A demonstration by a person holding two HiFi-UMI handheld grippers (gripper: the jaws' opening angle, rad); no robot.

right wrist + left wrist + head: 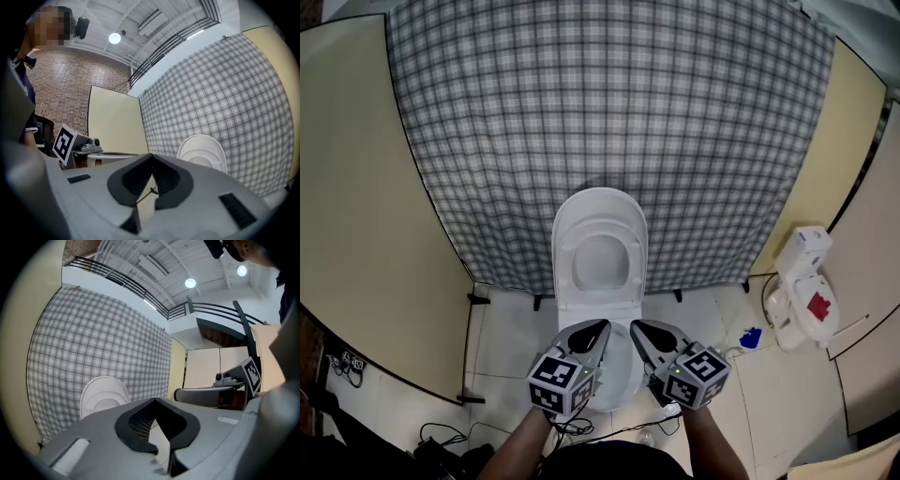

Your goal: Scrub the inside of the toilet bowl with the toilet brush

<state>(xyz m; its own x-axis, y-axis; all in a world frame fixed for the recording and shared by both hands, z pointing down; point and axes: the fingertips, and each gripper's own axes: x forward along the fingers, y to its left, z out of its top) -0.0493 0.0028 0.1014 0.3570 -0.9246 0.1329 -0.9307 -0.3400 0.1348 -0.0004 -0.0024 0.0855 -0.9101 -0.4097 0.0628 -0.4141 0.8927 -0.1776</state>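
Observation:
A white toilet (600,253) stands against a checked cloth, its lid and seat raised; it also shows in the left gripper view (103,397) and the right gripper view (202,152). My left gripper (600,325) and right gripper (636,326) hang side by side over the front of the bowl, pointing level at the raised seat. The tips of the left gripper (153,400) meet with nothing between them. The right gripper (151,155) is also shut and empty. I cannot make out a toilet brush for certain in any view.
A white plastic object with a red patch (803,292) stands on the floor to the right, a small blue thing (751,337) beside it. Cream panels (366,216) flank the checked cloth (609,103). Cables (441,436) lie on the floor at lower left.

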